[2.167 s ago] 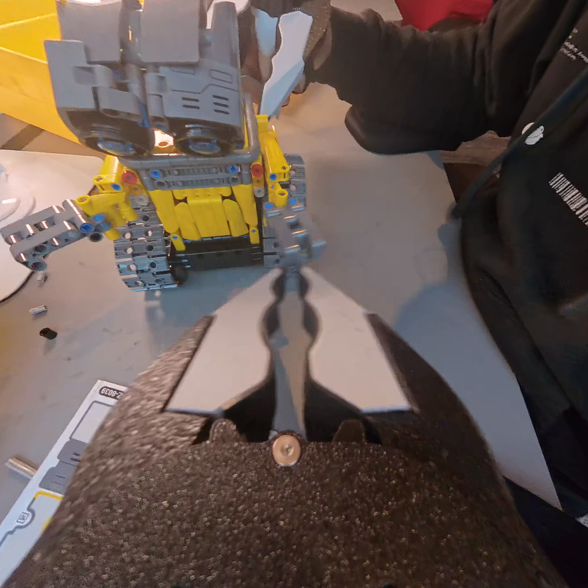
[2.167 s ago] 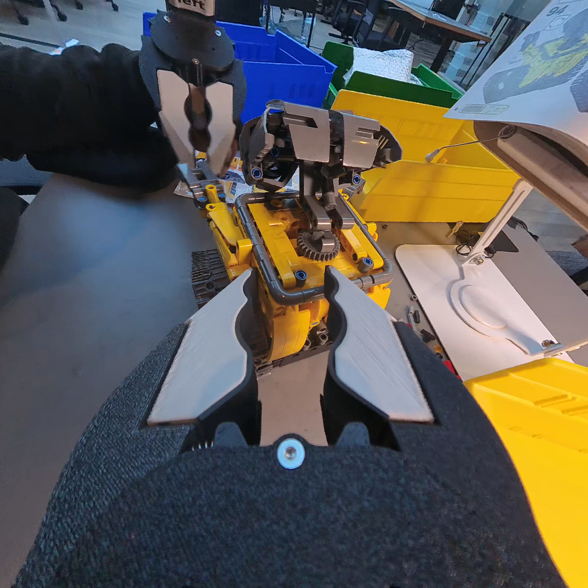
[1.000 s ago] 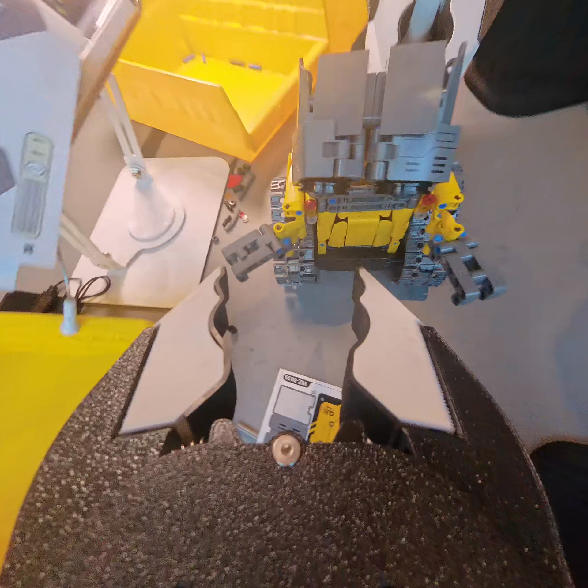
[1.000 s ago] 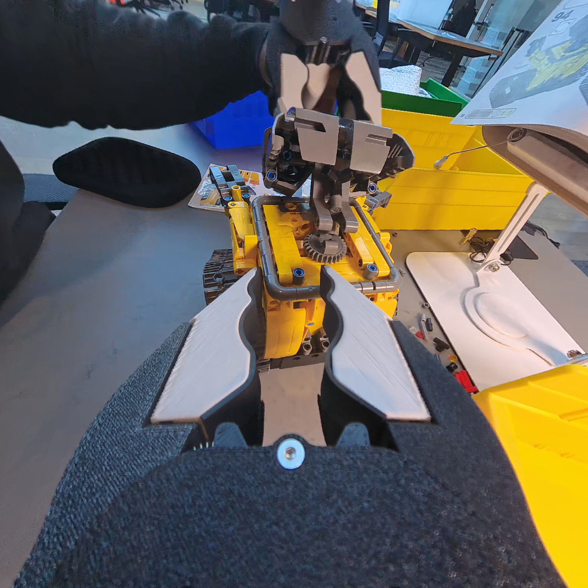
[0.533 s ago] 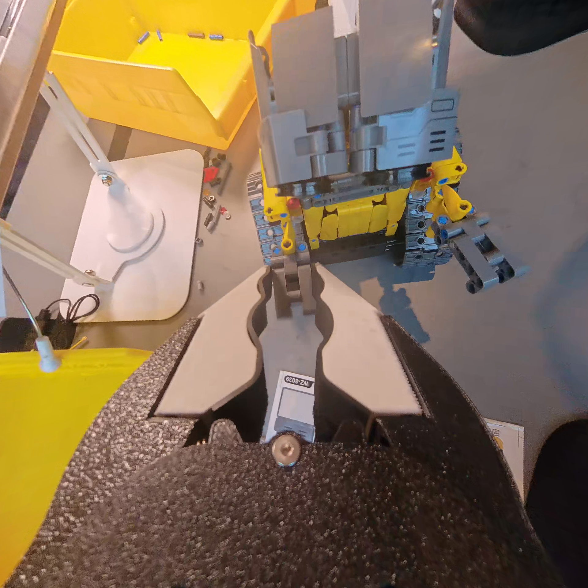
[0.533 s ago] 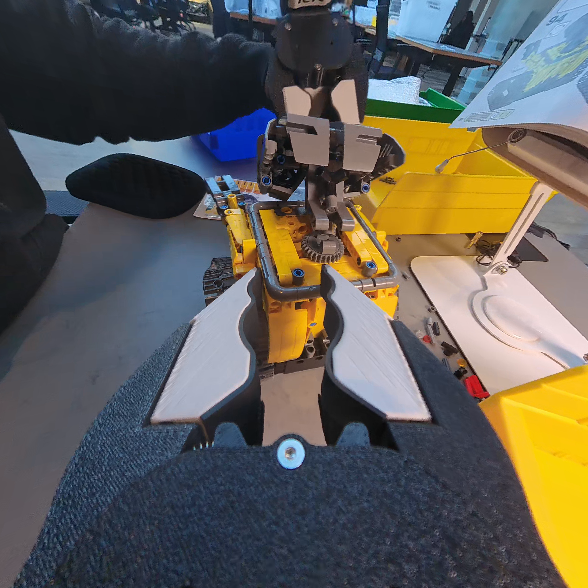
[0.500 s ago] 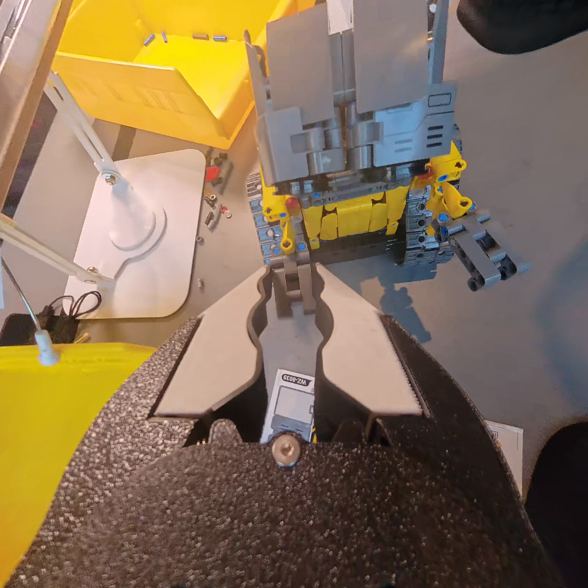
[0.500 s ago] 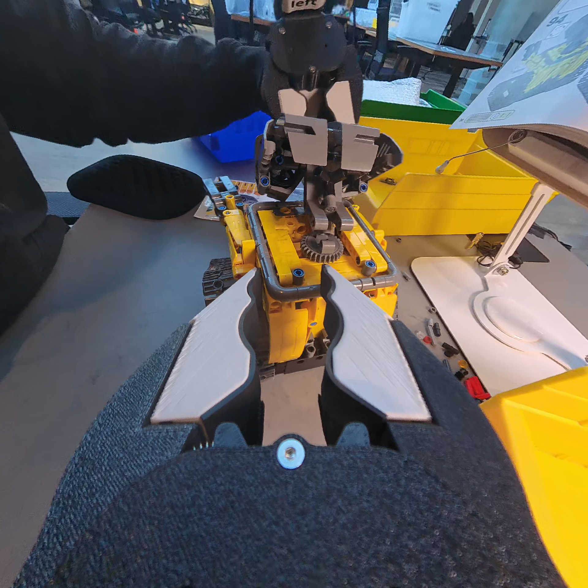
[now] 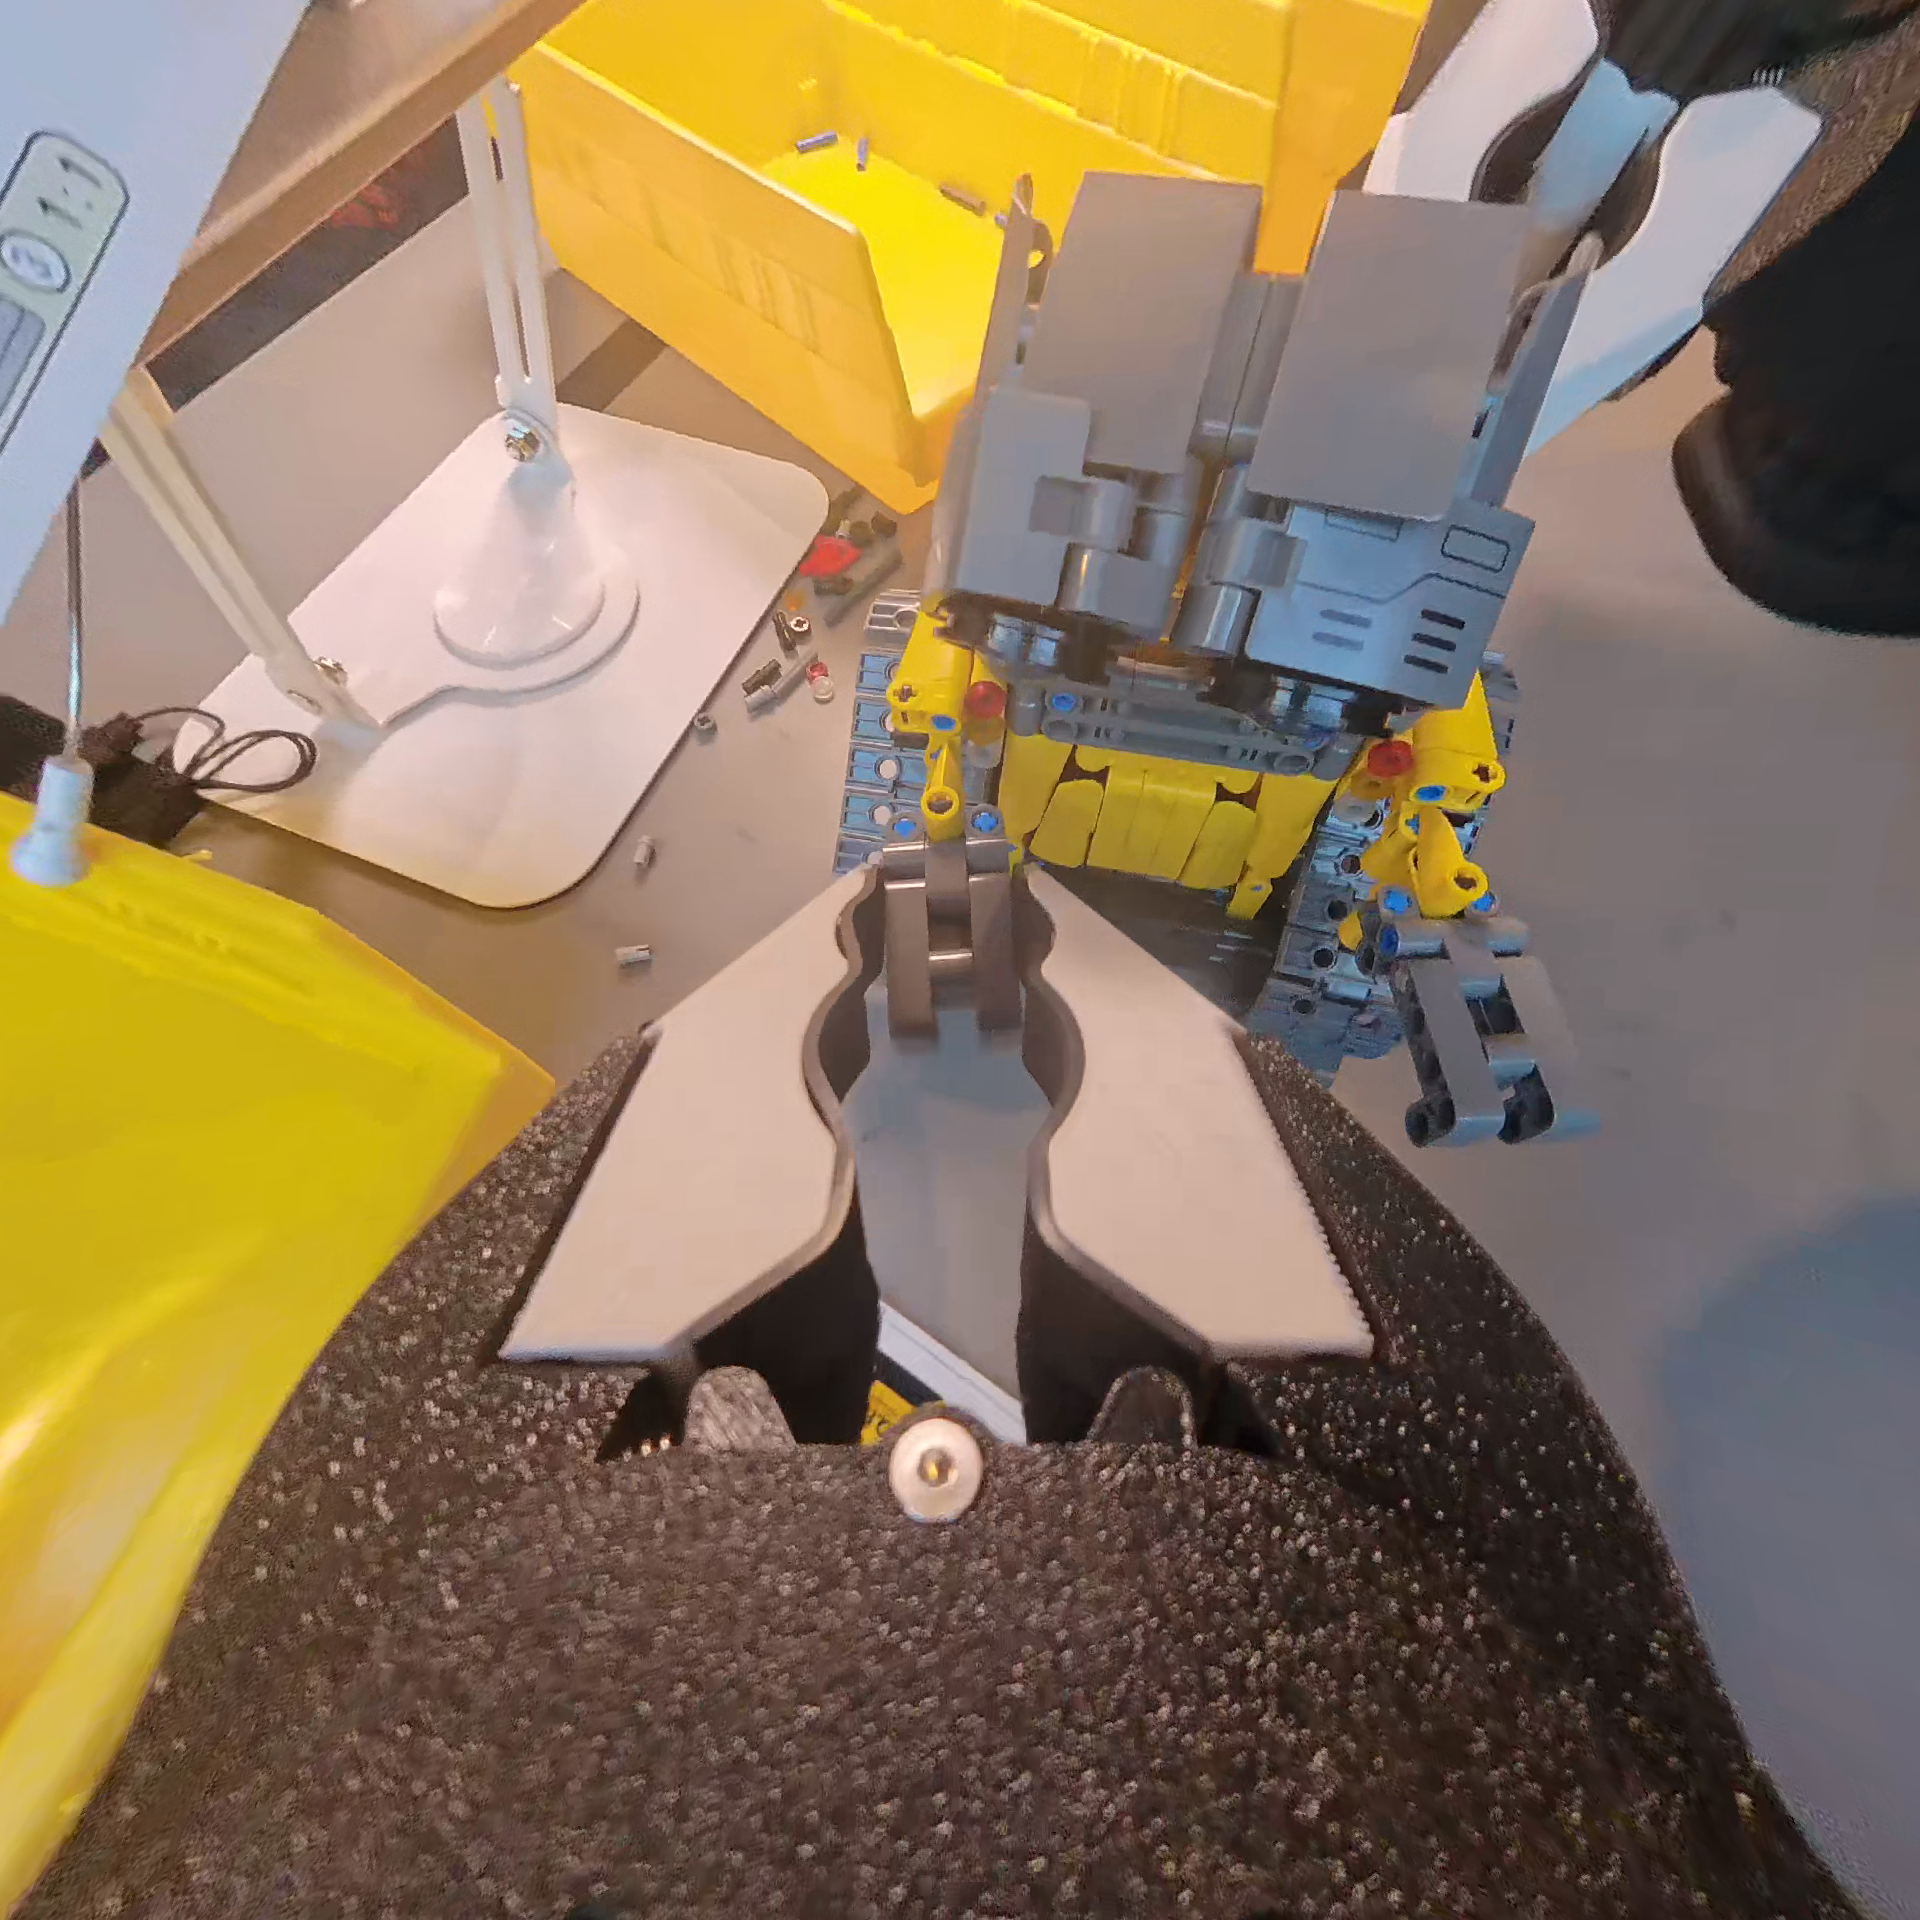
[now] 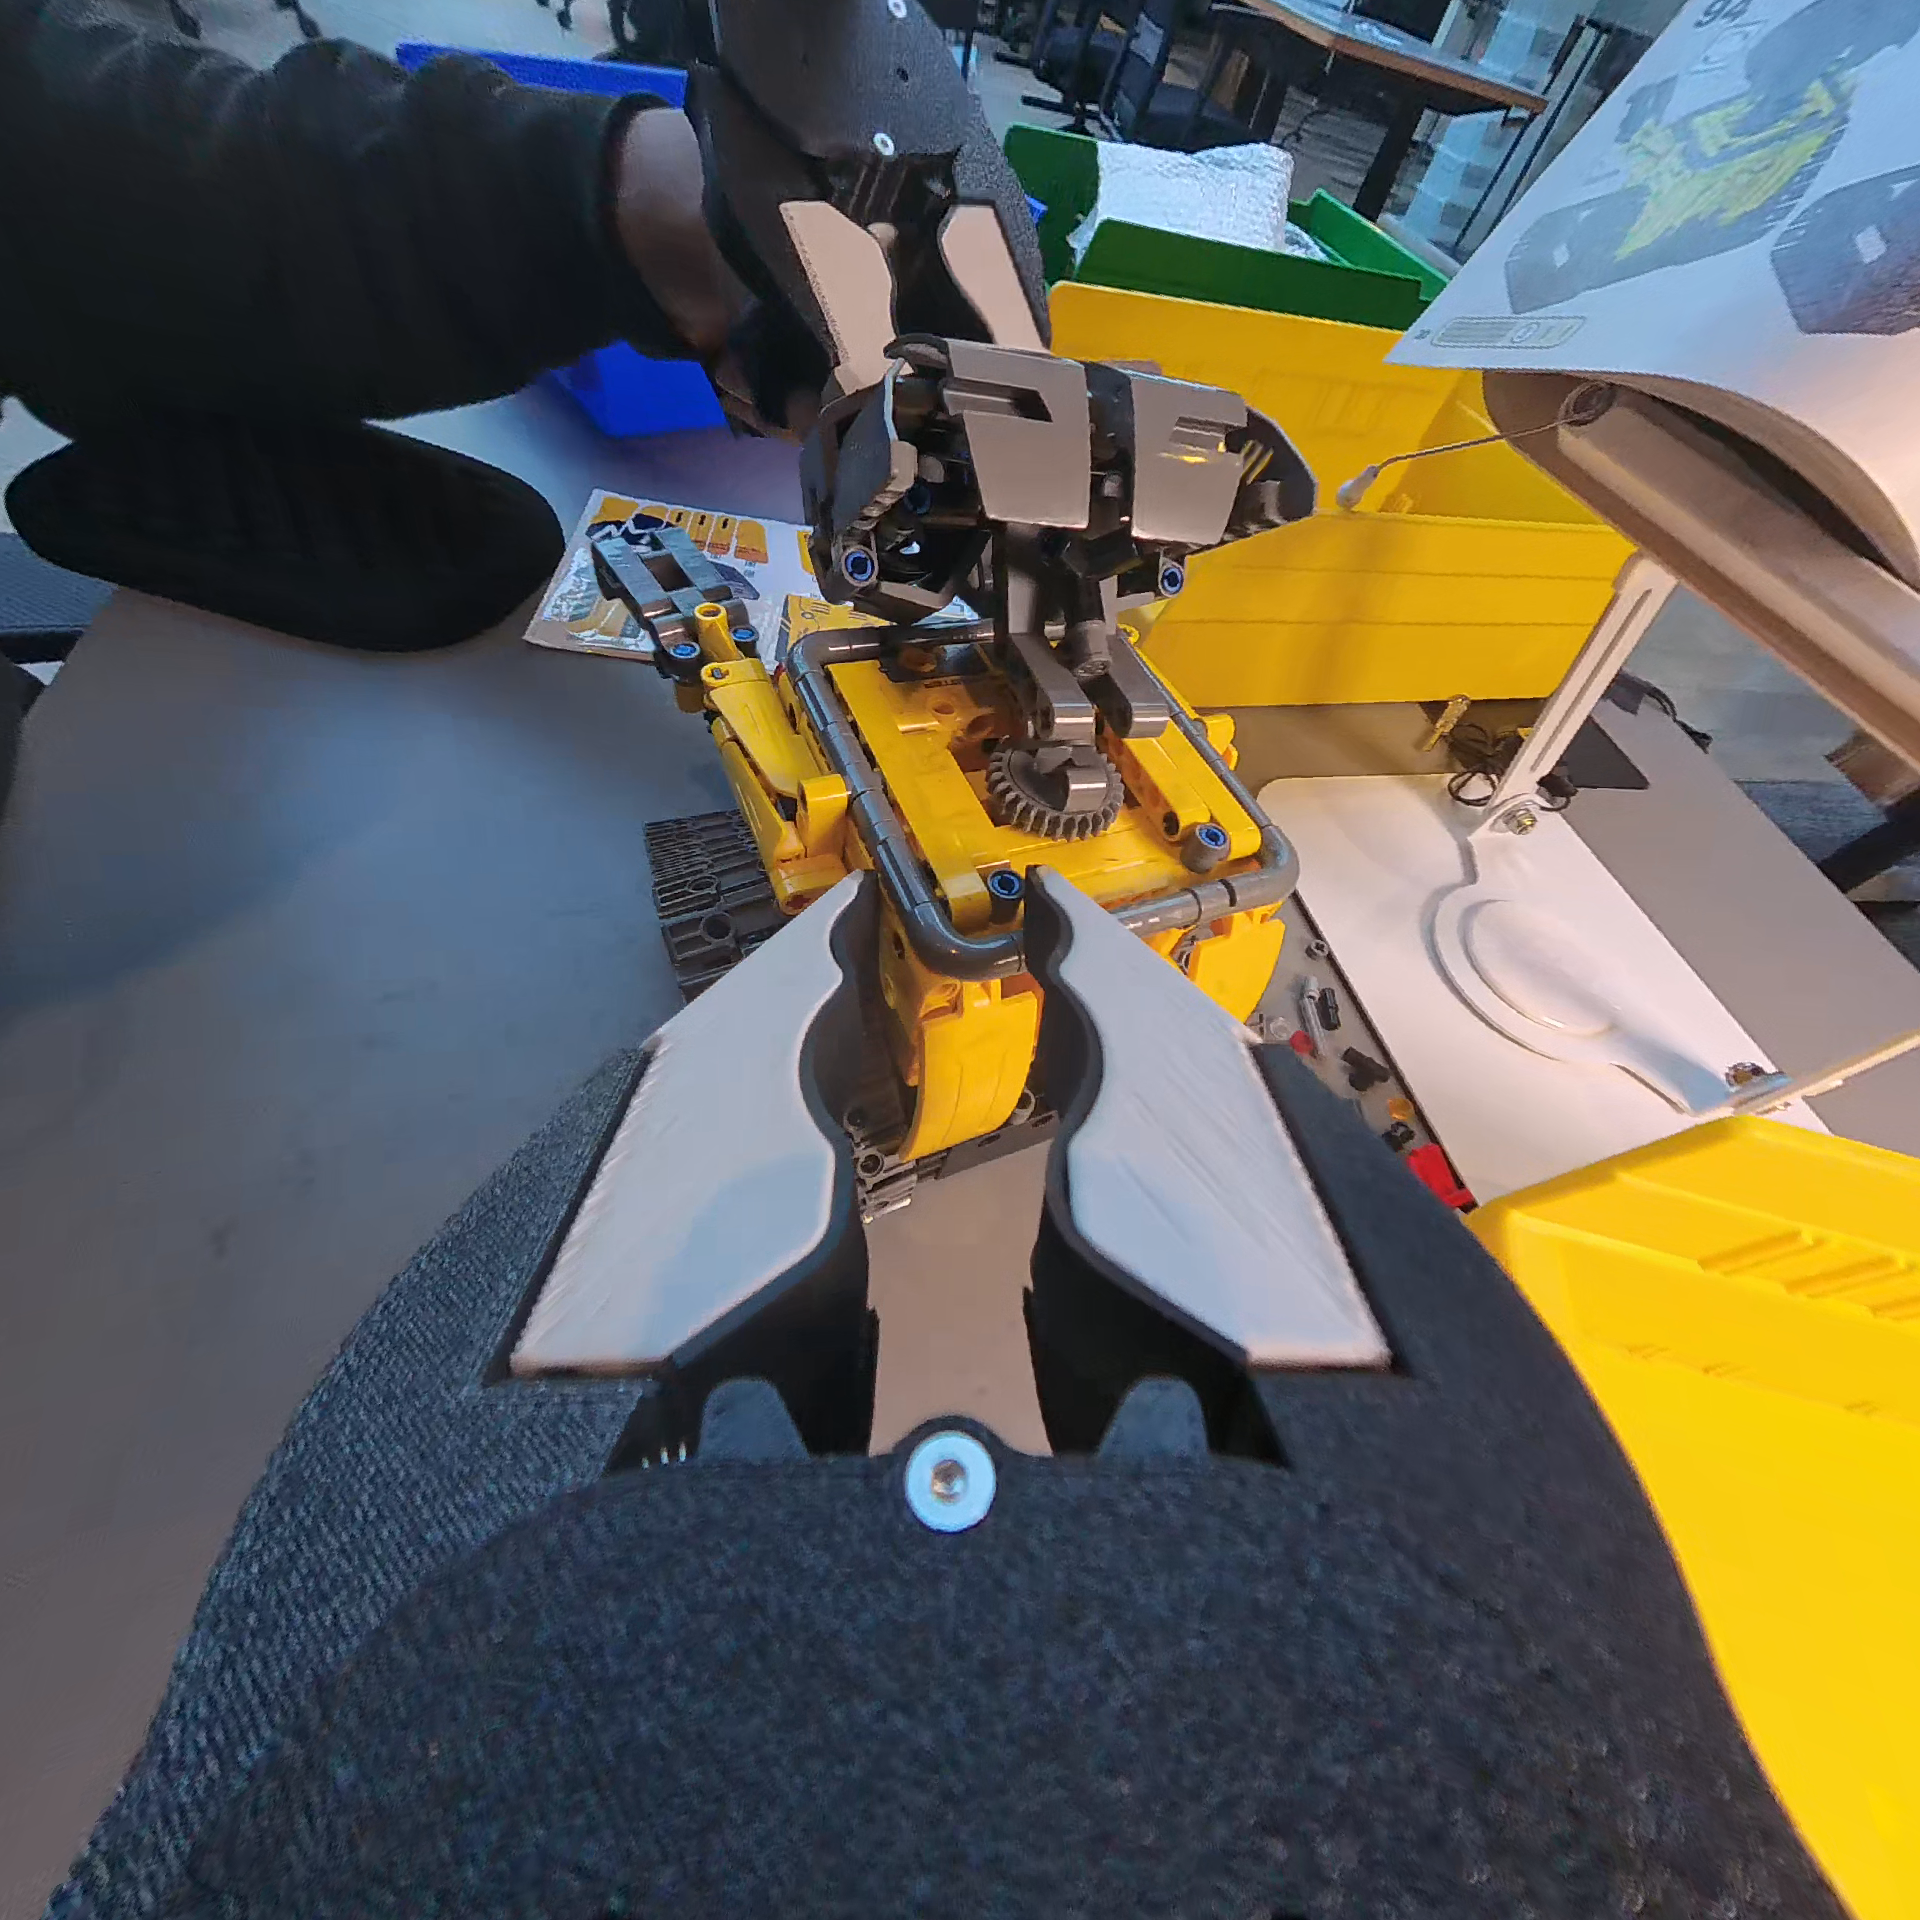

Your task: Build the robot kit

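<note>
A yellow and grey brick robot point(image 9: 1195, 582) with a grey binocular head and tracked sides stands on the grey table point(image 9: 1714, 935). My left gripper point(image 9: 951, 894) is shut on the robot's grey claw hand point(image 9: 951, 956), at the end of its arm on the lamp side. The robot's other claw hand point(image 9: 1475, 1039) hangs free. My right gripper point(image 10: 945, 904) is shut on the back corner of the robot's yellow body point(image 10: 966, 1049), just under its grey rail. The left gripper also shows behind the head in the right wrist view point(image 10: 914, 301), and the right gripper at the top right of the left wrist view point(image 9: 1621, 177).
A white lamp base point(image 9: 499, 707) lies beside the robot, with small loose parts point(image 9: 800, 655) between them. Yellow bins stand close by point(image 9: 187, 1195) and behind point(image 9: 831, 208). An open instruction book point(image 10: 1714, 187) rests on a stand. Leaflets point(image 10: 665, 561) lie on the table, near a sleeved arm. My right fingertips sit around 12 centimeters from my left ones. The right gripper is farther from the open instruction book point(image 10: 1714, 187), some 25 centimeters, than the left, some 15 centimeters.
My left gripper let go of one claw hand, opened, swung across to the other claw hand and shut on it. The right gripper kept its hold on the body, which has turned a little.
</note>
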The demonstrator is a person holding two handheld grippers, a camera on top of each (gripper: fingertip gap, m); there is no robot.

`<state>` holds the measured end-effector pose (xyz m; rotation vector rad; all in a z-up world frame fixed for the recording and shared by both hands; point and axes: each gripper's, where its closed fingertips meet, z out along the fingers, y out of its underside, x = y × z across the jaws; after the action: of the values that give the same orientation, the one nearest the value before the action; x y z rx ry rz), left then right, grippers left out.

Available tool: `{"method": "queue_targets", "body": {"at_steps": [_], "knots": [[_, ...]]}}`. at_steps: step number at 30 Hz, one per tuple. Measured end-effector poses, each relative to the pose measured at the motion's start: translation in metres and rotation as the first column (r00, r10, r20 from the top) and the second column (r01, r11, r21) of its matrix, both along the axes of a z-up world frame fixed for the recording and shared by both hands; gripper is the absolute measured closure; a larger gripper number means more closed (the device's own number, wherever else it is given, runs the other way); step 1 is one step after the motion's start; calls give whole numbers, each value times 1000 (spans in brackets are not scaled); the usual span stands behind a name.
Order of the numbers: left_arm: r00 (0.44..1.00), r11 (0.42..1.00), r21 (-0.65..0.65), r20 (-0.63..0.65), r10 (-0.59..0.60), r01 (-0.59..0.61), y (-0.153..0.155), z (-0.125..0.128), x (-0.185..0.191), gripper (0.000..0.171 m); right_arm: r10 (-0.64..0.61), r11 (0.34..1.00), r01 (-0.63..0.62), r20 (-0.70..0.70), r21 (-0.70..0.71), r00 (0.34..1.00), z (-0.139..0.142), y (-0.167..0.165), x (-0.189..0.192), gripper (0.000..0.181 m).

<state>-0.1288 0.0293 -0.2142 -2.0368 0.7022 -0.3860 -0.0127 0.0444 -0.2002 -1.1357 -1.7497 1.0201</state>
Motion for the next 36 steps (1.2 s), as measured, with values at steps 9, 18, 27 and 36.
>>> {"method": "queue_targets", "body": {"at_steps": [9,18,27,36], "knots": [[997,994,92,52,51,-56,3,9,-4,145,-13,1000,13,-1,6,1000,0,2,1,154],[875,834,333,371,312,-439,-13,71,-44,120,33,989,-44,-80,-143,996,13,0,6,153],[790,677,412,373,486,-610,-27,53,-75,112,-336,942,288,-448,-173,829,100,77,-5,150],[833,705,446,266,485,-552,-17,29,-65,117,-596,784,592,-494,-187,633,156,184,-43,172]]}}
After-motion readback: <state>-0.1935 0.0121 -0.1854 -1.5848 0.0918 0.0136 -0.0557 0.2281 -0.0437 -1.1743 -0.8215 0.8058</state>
